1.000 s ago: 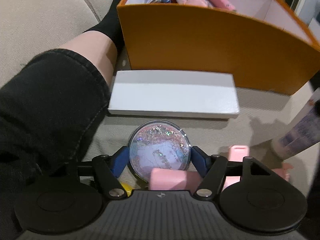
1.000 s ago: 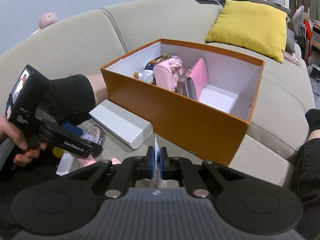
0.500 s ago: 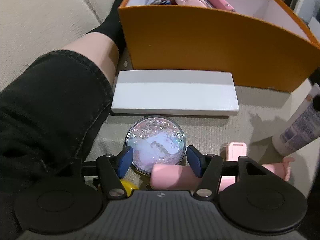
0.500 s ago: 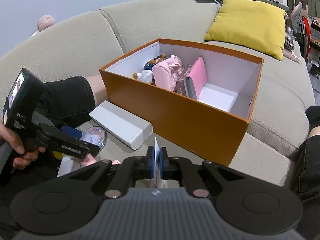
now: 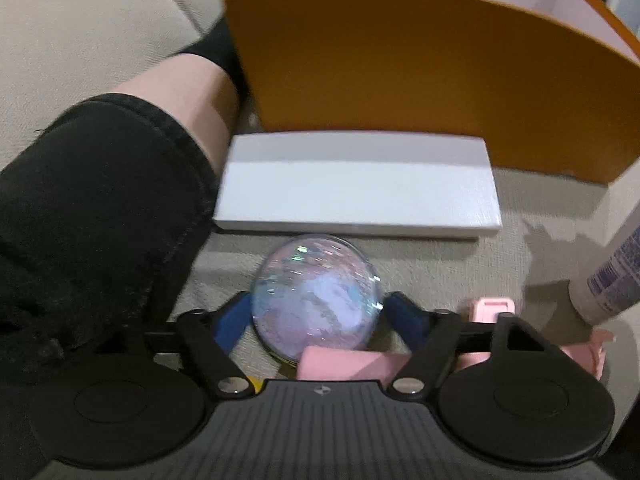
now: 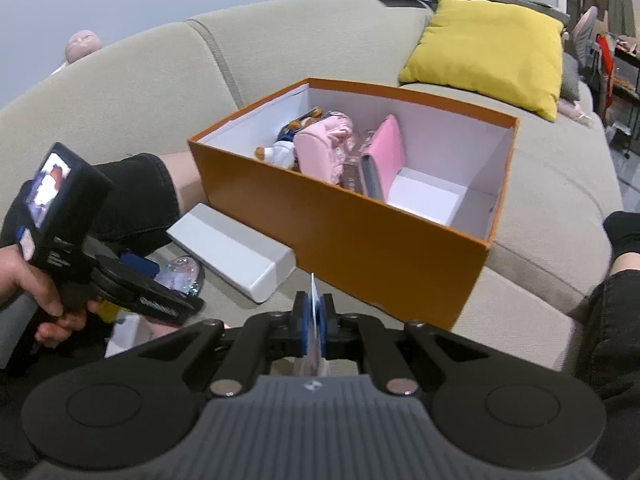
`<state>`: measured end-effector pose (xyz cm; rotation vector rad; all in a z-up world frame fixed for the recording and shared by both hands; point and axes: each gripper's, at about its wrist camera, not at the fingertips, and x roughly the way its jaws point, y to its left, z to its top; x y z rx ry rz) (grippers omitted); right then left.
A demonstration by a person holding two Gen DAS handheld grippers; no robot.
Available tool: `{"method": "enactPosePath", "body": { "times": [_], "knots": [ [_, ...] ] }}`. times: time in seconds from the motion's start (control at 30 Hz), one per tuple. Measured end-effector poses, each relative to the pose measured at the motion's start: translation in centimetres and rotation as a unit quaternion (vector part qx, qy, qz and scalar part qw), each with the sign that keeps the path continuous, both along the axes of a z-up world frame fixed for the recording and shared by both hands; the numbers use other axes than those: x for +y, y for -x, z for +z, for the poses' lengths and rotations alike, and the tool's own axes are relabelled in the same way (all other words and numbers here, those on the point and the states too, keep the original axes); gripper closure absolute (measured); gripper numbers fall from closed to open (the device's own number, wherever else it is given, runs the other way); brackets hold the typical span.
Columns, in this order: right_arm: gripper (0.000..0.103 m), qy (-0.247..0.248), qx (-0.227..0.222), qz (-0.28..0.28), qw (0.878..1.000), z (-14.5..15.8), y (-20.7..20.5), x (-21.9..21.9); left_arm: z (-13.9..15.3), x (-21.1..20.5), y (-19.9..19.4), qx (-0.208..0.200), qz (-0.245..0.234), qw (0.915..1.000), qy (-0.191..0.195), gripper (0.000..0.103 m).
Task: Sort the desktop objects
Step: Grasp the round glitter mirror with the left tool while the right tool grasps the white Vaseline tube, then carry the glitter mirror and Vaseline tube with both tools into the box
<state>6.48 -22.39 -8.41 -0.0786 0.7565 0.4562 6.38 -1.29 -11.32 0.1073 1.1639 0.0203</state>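
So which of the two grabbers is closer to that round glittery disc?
Left. The left gripper straddles the glittery disc, jaws just opened wide. The right gripper sits off to the side, pinching a thin card.

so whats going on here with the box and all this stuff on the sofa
A person on a sofa is sorting small things into an orange box. The left gripper straddles a round glittery case; its jaws have just been opening and do not press on it. The right gripper is shut on a thin white card.

One orange box (image 6: pixel 344 236) stands on the sofa (image 6: pixel 552 184), one flat white box (image 5: pixel 356 188), one round glitter case (image 5: pixel 316 300), one yellow cushion (image 6: pixel 484 48), two claws (image 5: pixel 316 320) (image 6: pixel 314 322), one white tube (image 5: pixel 612 276).
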Motion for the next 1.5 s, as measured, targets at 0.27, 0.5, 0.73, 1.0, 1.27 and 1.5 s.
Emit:
{"method": "enactPosePath", "body": {
  "times": [0.27,0.5,0.73,1.0,1.27,1.5],
  "knots": [
    [0.098,0.015,0.009,0.006,1.000,0.4,0.9,-0.8,1.2,0.5,1.5,-0.002,-0.006,0.9979,0.065,0.024],
    [0.093,0.037,0.016,0.014,0.999,0.0,0.9,-0.3,2.0,1.0,2.5,0.004,-0.009,0.9868,0.162,0.025],
    [0.096,0.032,0.017,0.004,0.999,0.2,0.8,-0.1,3.0,2.0,2.0,-0.021,-0.016,0.9849,0.171,0.025],
    [0.097,-0.002,0.017,-0.012,1.000,1.8,0.4,-1.2,6.8,0.9,3.5,-0.071,-0.050,0.9810,0.174,0.025],
    [0.097,-0.027,-0.010,0.009,1.000,5.6,0.4,-1.6,10.6,-0.8,3.8,-0.111,-0.092,0.9762,0.162,0.025],
    [0.097,-0.036,-0.052,0.032,0.998,9.9,-0.5,-1.9,14.0,-2.5,2.1,-0.146,-0.140,0.9677,0.151,0.025]
  ]
}}
